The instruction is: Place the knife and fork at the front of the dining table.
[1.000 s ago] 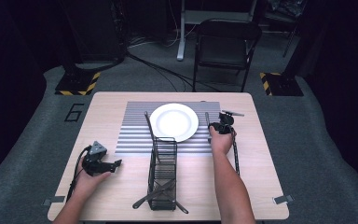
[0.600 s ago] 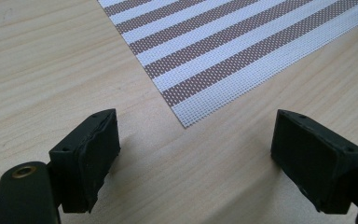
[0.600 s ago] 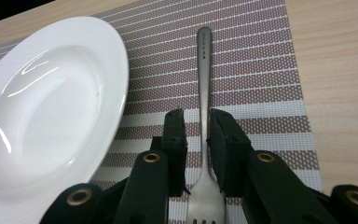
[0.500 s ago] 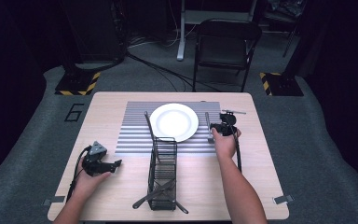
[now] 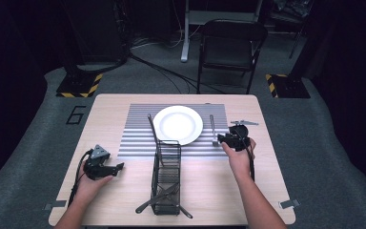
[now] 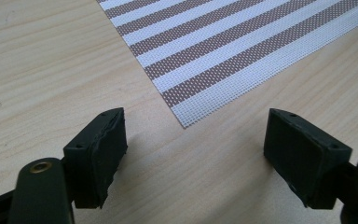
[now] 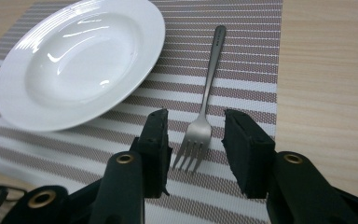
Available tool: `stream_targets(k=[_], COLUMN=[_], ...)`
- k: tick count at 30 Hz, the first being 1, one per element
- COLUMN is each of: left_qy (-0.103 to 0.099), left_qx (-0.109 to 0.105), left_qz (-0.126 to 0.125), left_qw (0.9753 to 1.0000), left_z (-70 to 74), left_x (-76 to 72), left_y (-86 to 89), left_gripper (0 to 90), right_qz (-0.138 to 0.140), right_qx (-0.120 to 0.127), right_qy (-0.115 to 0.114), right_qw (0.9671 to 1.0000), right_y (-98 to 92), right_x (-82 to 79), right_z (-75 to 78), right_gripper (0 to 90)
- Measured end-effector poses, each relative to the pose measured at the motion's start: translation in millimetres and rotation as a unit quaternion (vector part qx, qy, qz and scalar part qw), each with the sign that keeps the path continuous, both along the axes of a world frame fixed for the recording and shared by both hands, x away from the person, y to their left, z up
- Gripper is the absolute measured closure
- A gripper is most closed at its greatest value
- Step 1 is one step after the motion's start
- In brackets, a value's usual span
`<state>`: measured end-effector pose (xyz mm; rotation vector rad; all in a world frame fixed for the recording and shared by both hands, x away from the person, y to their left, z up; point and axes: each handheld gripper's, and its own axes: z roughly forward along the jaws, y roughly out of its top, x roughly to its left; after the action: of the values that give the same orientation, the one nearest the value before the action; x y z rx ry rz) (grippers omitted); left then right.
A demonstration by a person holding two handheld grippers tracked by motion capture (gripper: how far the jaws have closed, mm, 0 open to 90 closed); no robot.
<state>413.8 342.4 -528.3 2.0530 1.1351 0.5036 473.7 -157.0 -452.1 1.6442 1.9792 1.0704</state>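
Right gripper (image 7: pixel 193 140) sits low over the fork (image 7: pixel 204 109), jaws apart and straddling the head end, tines pointing back toward the camera, handle running away up the mat (image 7: pixel 242 56). The fork lies flat on the striped mat just right of the plate (image 7: pixel 74 60), near it but not touching. I judge the step to be either a grab or a fresh release; the pads look clear of the metal, though at this angle I can't be sure. If picking: don't close on the tines or the bowl of the head, since it's curved and will twist out. Slide forward to the neck or lower handle, square the pads to the shaft, come down until the tips brush the mat, then close. The fork is thin and flat, so expect the pads to ride over it if they're too high. Lift straight up and keep clear of the plate rim. In the high view the right gripper (image 5: pixel 235 138) is at the mat's right edge and the caddy (image 5: pixel 166 179) with other cutlery stands mid-table. Left gripper (image 6: pixel 193 154) idles with jaws wide apart over bare table (image 6: pixel 51 60) at the mat corner; leave it there.
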Motion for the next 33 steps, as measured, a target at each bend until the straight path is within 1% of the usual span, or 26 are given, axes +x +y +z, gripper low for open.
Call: stream_targets(k=[2, 4, 6, 7, 10, 12, 13, 14, 16, 18, 20, 21, 22, 23, 26, 27, 29, 30, 32, 33], left_qy=[0.000, -0.006, -0.007, -0.001, -0.004, -0.005, -0.006, -0.007, -0.007, -0.007, -0.001, 0.000, -0.006, 0.001, 0.008, 0.011, 0.009, 0.011, 0.006, 0.006], left_qx=[-0.002, -0.005, -0.004, -0.002, -0.004, -0.006, -0.006, -0.007, -0.008, -0.007, -0.005, -0.004, -0.004, -0.001, 0.001, -0.002, -0.010, -0.015, -0.023, -0.024], left_qz=[0.004, 0.009, 0.007, 0.005, 0.007, 0.008, 0.010, 0.011, 0.013, 0.009, 0.010, 0.011, 0.012, 0.009, 0.009, 0.011, 0.011, 0.010, 0.009, 0.008], left_qw=[1.0000, 0.9999, 0.9999, 1.0000, 1.0000, 0.9999, 0.9999, 0.9999, 0.9999, 0.9999, 0.9999, 0.9999, 0.9999, 1.0000, 0.9999, 0.9999, 0.9998, 0.9998, 0.9997, 0.9997], left_z=[0.1, -0.5, -0.3, 0.6, 0.4, 0.5, 0.5, 0.5, 0.5, 0.9, 2.2, 2.6, 2.1, 3.5, 5.2, 6.0, 7.8, 9.8, 14.5, 16.6], left_x=[-0.8, -1.7, -2.0, -2.4, -2.6, -2.6, -2.7, -2.7, -3.3, -3.8, -5.6, -6.1, -6.1, -6.8, -8.4, -9.2, -10.2, -11.0, -12.6, -13.0], left_y=[0.2, 0.1, 0.4, 0.8, 0.9, 1.2, 1.2, 1.3, 1.3, 1.6, 0.8, 0.5, -0.3, -0.2, -1.5, -2.1, -2.8, -3.2, -3.7, -3.9], left_gripper=[24.0, 26.4, 28.2, 28.8, 30.8, 32.1, 33.4, 34.6, 36.1, 38.0, 40.4, 41.6, 42.5, 43.2, 43.9, 44.4, 45.1, 45.4, 45.4, 45.4], right_qz=[0.013, 0.023, 0.032, 0.035, 0.040, 0.045, 0.051, 0.056, 0.057, 0.057, 0.066, 0.072, 0.078, 0.079, 0.090, 0.095, 0.105, 0.109, 0.109, 0.112], right_qx=[-0.009, -0.012, -0.017, -0.016, -0.005, -0.016, -0.027, -0.036, -0.042, -0.036, -0.031, -0.032, -0.034, -0.033, -0.040, -0.048, -0.059, -0.060, -0.055, -0.057], right_qy=[-0.006, -0.008, -0.008, -0.007, -0.007, -0.006, -0.007, -0.008, -0.012, -0.012, -0.015, -0.016, -0.018, -0.017, -0.020, -0.023, -0.029, -0.028, -0.029, -0.030], right_qw=[0.9999, 0.9996, 0.9993, 0.9993, 0.9992, 0.9988, 0.9983, 0.9978, 0.9974, 0.9977, 0.9972, 0.9968, 0.9963, 0.9962, 0.9950, 0.9940, 0.9924, 0.9919, 0.9921, 0.9916], right_y=[-2.1, -4.0, -6.1, -7.0, -10.6, -10.6, -9.9, -9.6, -9.5, -9.5, -10.5, -10.5, -10.9, -10.7, -9.7, -9.0, -8.4, -8.4, -8.5, -8.9], right_x=[-9.6, -19.5, -28.0, -31.8, -42.2, -47.4, -50.4, -52.4, -56.1, -59.1, -61.2, -61.8, -62.0, -62.7, -64.1, -65.0, -65.7, -66.4, -67.8, -68.0], right_z=[2.7, 3.4, 2.6, 2.3, 1.3, -0.4, -2.4, -4.3, -8.1, -12.3, -19.7, -23.2, -25.8, -28.9, -37.3, -39.4, -41.4, -41.6, -42.7, -43.3], right_gripper=[58.7, 58.0, 56.7, 56.5, 55.2, 55.1, 54.9, 54.4, 53.8, 53.5, 53.3, 53.3, 53.4, 53.3, 53.1, 53.0, 52.7, 52.7, 52.3, 52.0])
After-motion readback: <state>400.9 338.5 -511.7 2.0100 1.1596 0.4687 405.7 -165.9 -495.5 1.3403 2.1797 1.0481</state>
